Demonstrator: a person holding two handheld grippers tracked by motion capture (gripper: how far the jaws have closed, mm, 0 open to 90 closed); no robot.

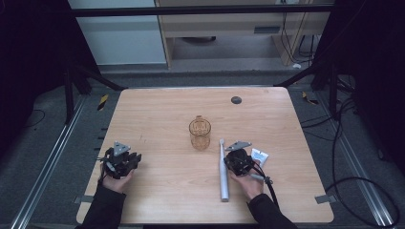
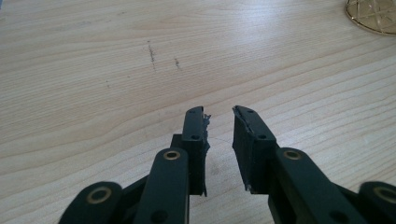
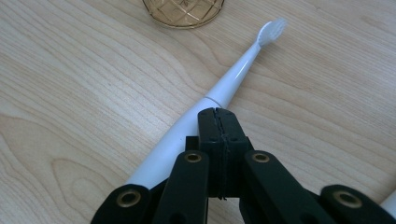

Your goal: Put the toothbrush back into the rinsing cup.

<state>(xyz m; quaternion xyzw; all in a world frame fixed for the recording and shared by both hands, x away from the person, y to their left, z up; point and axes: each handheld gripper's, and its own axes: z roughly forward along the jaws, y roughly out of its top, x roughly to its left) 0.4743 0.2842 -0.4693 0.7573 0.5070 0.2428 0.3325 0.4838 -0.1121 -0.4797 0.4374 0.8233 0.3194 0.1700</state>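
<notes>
Our right tongs (image 3: 219, 116) hover clenched over the toothbrush (image 3: 233, 79) at mid-frame; left tongs (image 2: 219, 114) stand slightly parted, empty. Next, we'd judge: open right, grasp the handle, toward the cup (image 1: 199, 132).

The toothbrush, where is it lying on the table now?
In the high view, the white toothbrush lies right of centre, between the amber cup and the right gripper.

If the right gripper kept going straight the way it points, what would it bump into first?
Probably the toothbrush: the shut right gripper sits just over its handle, aiming along it toward the bristles. The amber cup stands off to one side, so it likely gets missed.
</notes>
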